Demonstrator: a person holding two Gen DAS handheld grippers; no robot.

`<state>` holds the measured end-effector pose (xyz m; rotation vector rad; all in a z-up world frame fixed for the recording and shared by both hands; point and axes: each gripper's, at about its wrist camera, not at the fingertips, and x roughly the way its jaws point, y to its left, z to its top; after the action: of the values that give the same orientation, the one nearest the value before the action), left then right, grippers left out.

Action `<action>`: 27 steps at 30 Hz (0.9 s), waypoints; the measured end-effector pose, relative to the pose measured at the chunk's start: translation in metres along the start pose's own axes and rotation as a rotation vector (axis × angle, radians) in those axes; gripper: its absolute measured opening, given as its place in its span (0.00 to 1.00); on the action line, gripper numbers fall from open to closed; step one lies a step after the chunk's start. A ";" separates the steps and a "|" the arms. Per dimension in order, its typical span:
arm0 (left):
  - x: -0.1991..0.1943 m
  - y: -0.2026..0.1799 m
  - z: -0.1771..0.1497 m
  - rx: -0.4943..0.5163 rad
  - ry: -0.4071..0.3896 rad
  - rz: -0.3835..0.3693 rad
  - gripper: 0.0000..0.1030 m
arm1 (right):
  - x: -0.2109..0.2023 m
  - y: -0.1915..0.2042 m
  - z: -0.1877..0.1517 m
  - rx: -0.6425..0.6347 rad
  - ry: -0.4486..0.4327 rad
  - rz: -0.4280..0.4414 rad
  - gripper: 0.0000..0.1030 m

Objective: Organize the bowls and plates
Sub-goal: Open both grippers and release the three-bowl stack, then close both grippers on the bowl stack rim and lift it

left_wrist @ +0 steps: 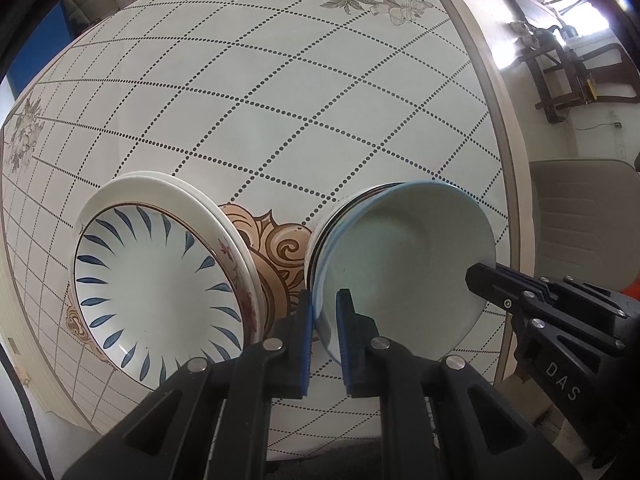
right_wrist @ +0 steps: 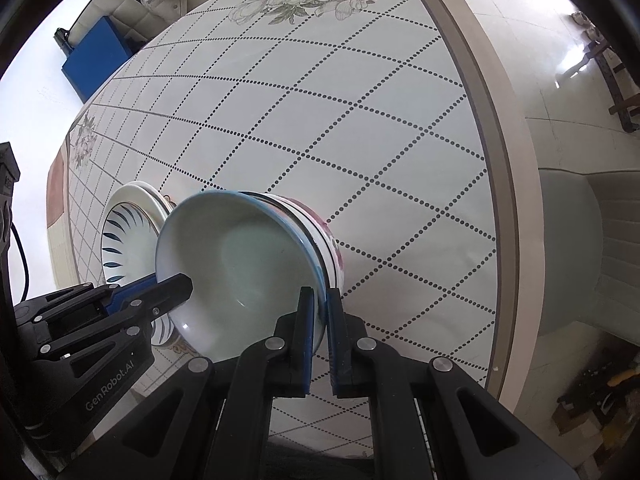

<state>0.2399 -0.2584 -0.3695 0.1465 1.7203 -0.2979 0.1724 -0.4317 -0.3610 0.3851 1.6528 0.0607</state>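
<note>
A pale blue bowl (left_wrist: 404, 256) sits on top of a stack of bowls (right_wrist: 330, 236) on the table. My left gripper (left_wrist: 325, 312) is shut on the bowl's near-left rim. My right gripper (right_wrist: 320, 312) is shut on its right rim; it also shows in the left wrist view (left_wrist: 486, 286). The left gripper shows in the right wrist view (right_wrist: 168, 286). To the left, a plate with blue leaf strokes (left_wrist: 156, 292) tops a stack of plates (left_wrist: 236, 220), also seen in the right wrist view (right_wrist: 128, 236).
The round table (left_wrist: 280, 100) has a dotted diamond pattern, flower prints and a tan rim. A grey chair (left_wrist: 584, 220) stands at its right edge. A blue box (right_wrist: 94, 60) and a sofa lie beyond the far left edge.
</note>
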 end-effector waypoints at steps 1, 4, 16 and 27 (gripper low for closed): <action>0.002 -0.001 0.000 -0.007 0.003 -0.006 0.10 | 0.001 0.000 0.000 0.003 0.005 0.002 0.09; -0.001 0.002 0.000 -0.021 0.008 -0.024 0.10 | 0.002 0.000 0.003 0.008 0.018 0.010 0.09; -0.043 0.018 0.007 -0.032 -0.100 -0.120 0.56 | -0.006 -0.007 -0.005 0.023 0.010 0.130 0.72; -0.008 0.002 0.050 0.072 0.018 -0.240 0.56 | 0.020 -0.028 -0.020 0.079 -0.085 0.292 0.73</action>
<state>0.2894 -0.2698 -0.3697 -0.0056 1.7473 -0.5365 0.1461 -0.4483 -0.3848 0.6782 1.5082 0.1949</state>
